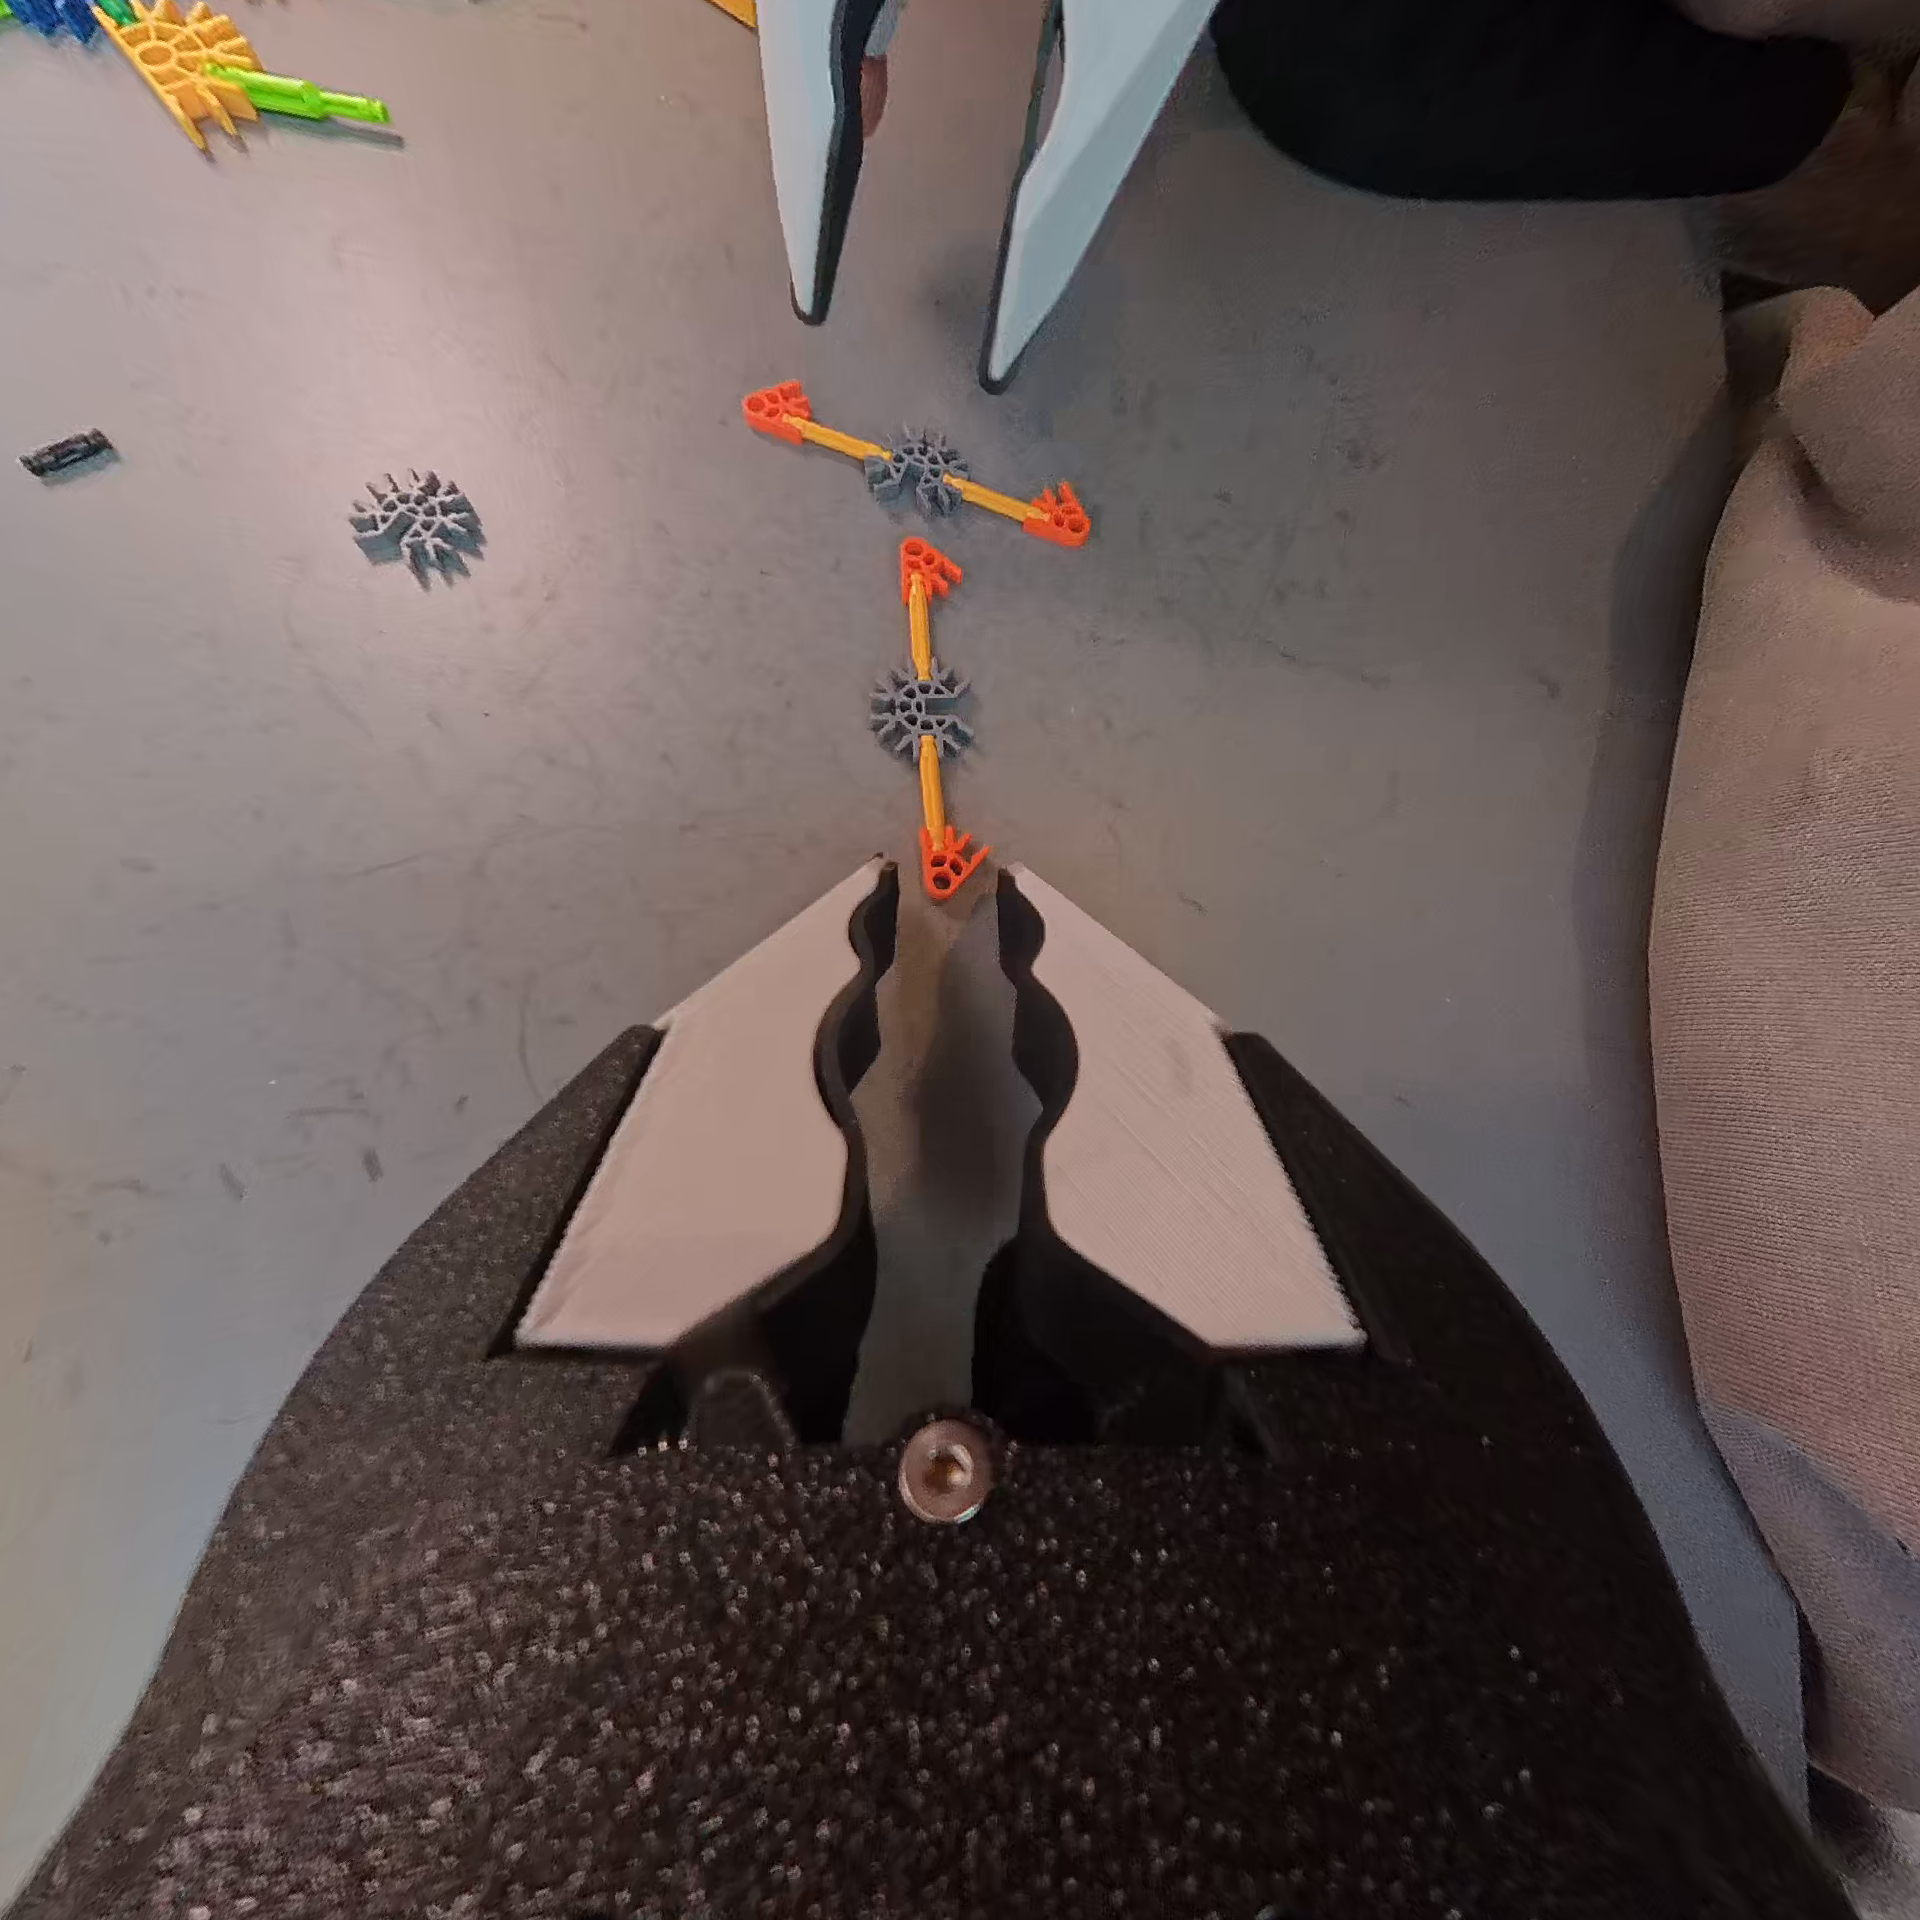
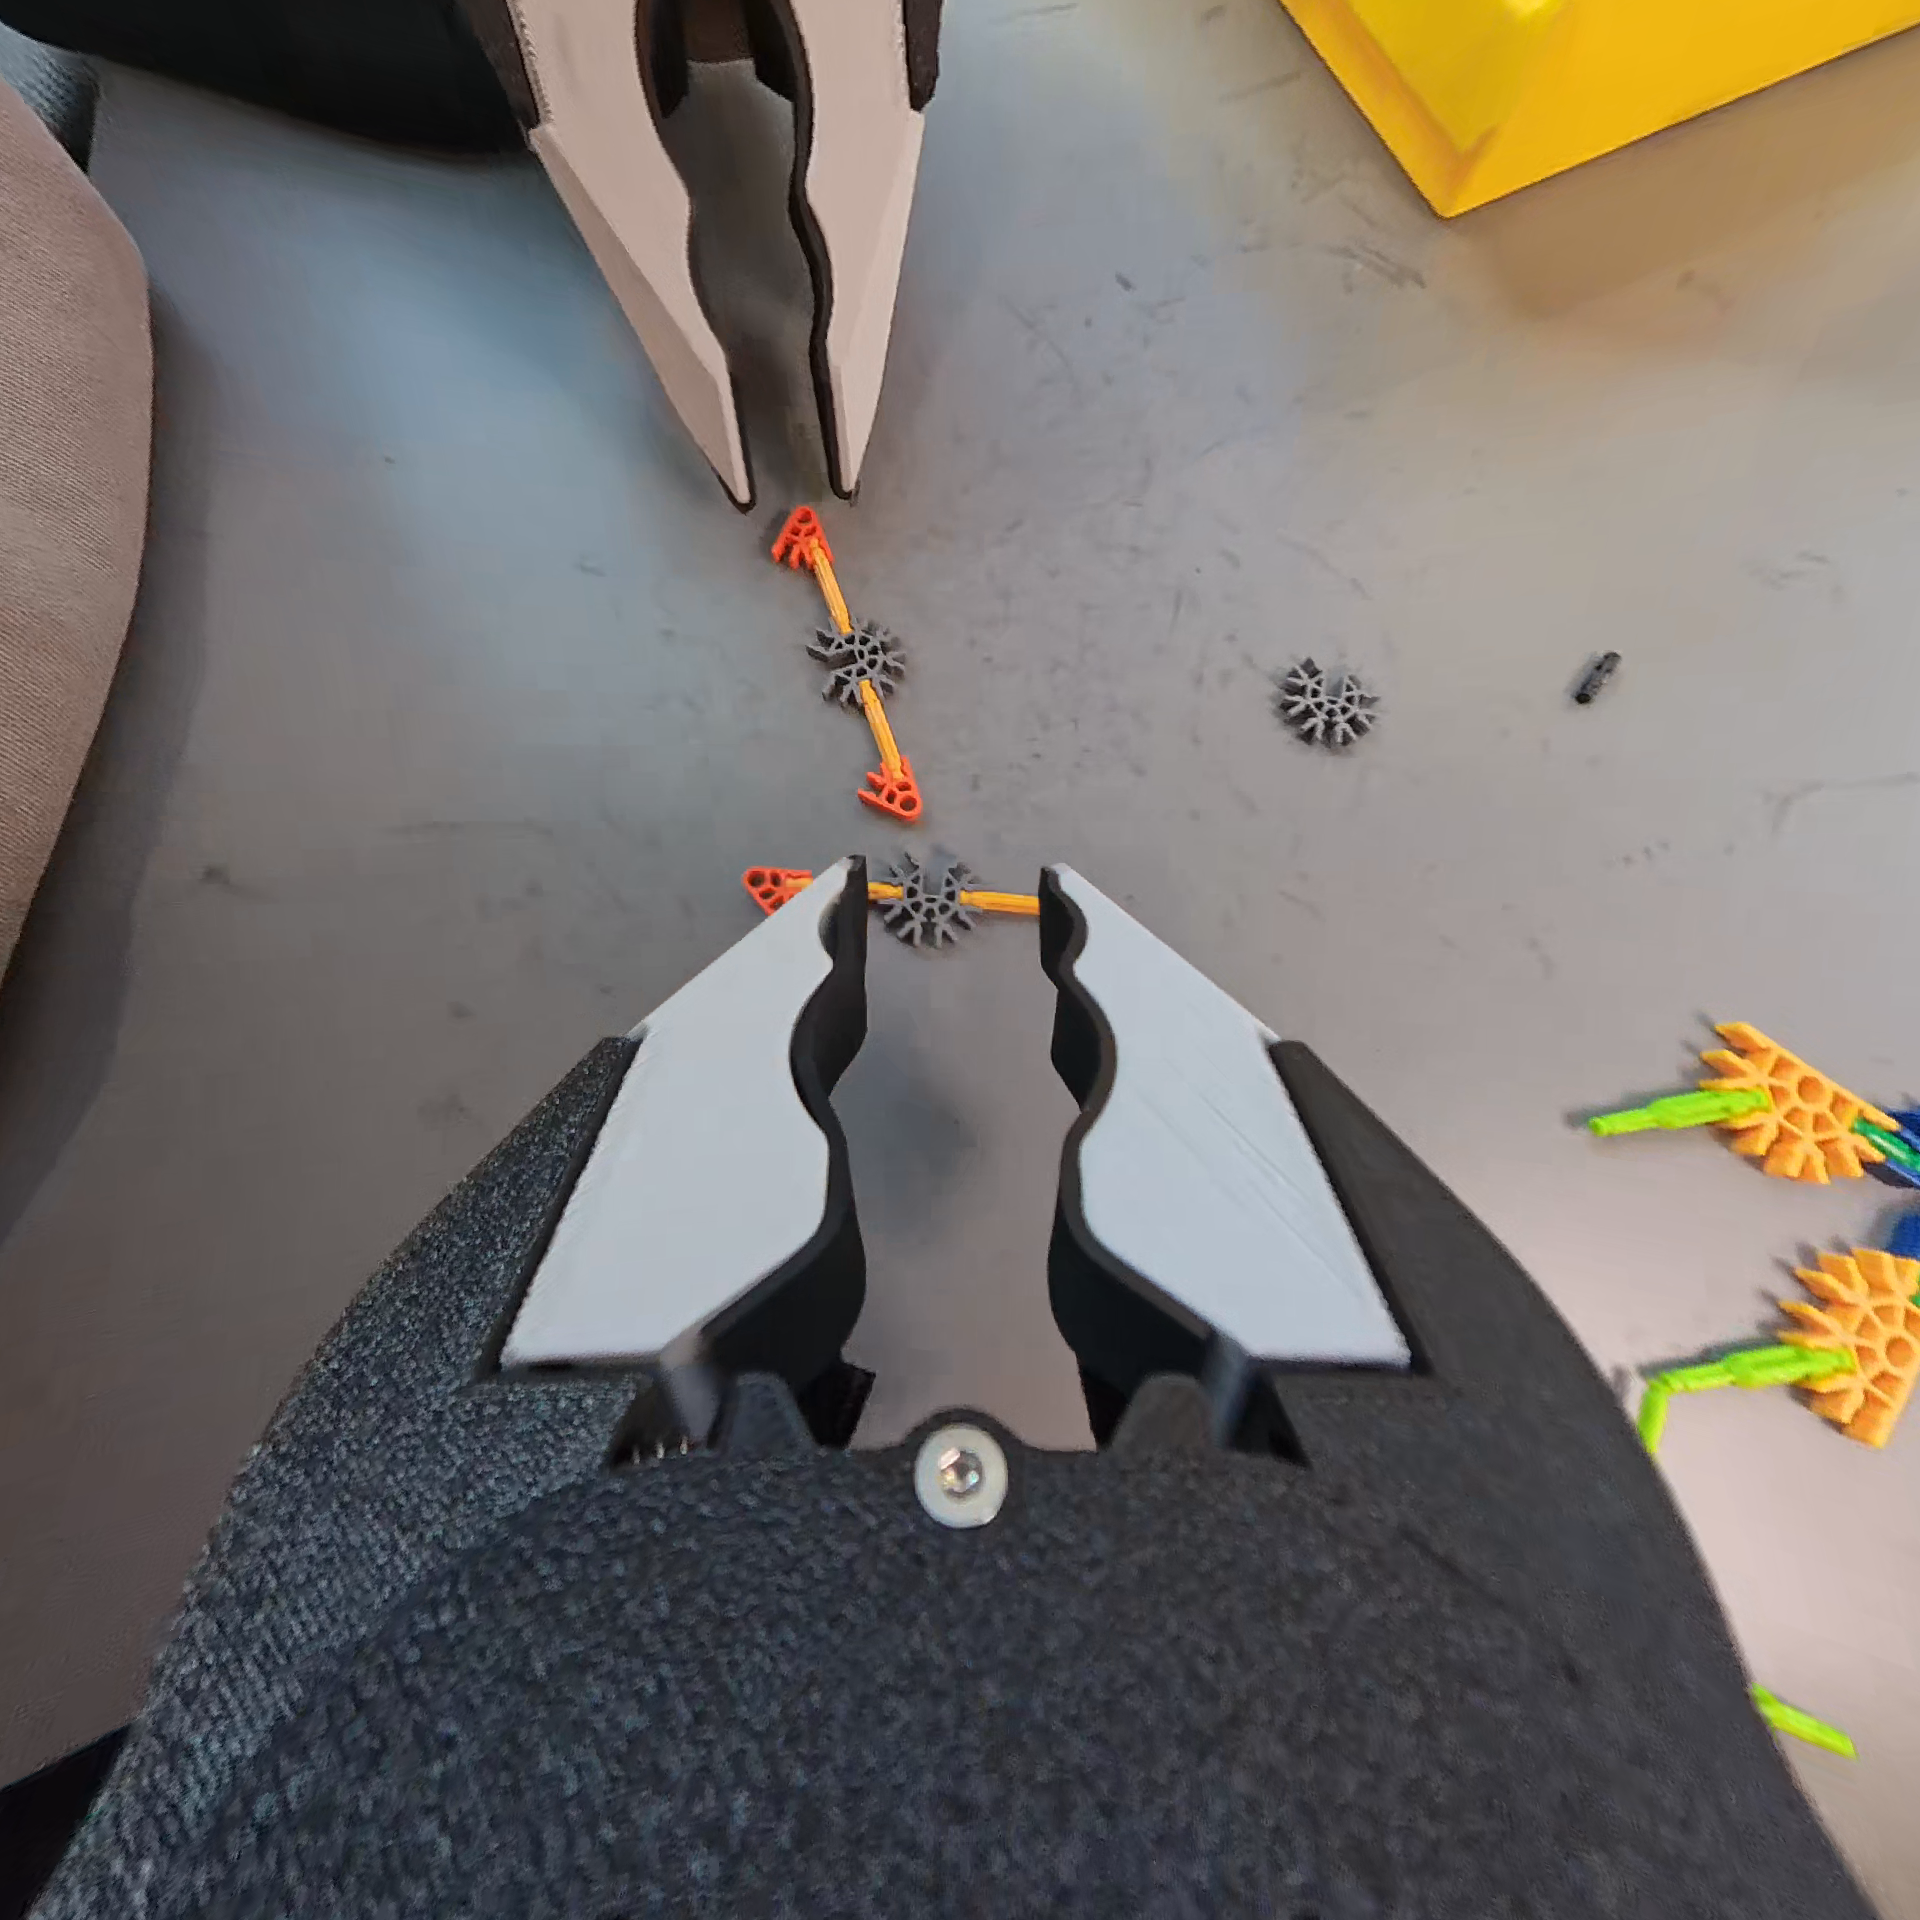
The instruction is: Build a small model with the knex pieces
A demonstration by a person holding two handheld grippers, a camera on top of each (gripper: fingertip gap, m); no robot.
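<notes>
Two small assemblies lie on the grey table (image 1: 416, 935). Each is a grey round connector with two yellow rods ending in orange connectors. My left gripper (image 1: 943, 873) is open a little, and its tips flank the near orange end of the first assembly (image 1: 923, 712). That assembly also shows in the right wrist view (image 2: 857, 660), with the left gripper (image 2: 793, 497) just behind its far orange end. My right gripper (image 2: 951, 878) is open, and its fingertips straddle the grey hub of the second assembly (image 2: 925, 899). In the left wrist view the right gripper (image 1: 902, 348) stands just beyond that assembly (image 1: 916, 473).
A loose grey connector (image 1: 418, 520) (image 2: 1328, 701) and a small black piece (image 1: 64, 452) (image 2: 1597, 677) lie to the side. Yellow-orange connectors with green rods (image 1: 187, 62) (image 2: 1787, 1117) lie farther off. A yellow box (image 2: 1558, 83) stands at the back. Beige cloth (image 1: 1808, 935) (image 2: 62, 520) borders the table. The gap from one gripper's tips to the other's is roughly 10 centimeters. About 9 centimeters separates my right fingertips from the loose grey connector (image 1: 418, 520). Seen from the right wrist view (image 2: 1321, 702) as well.
</notes>
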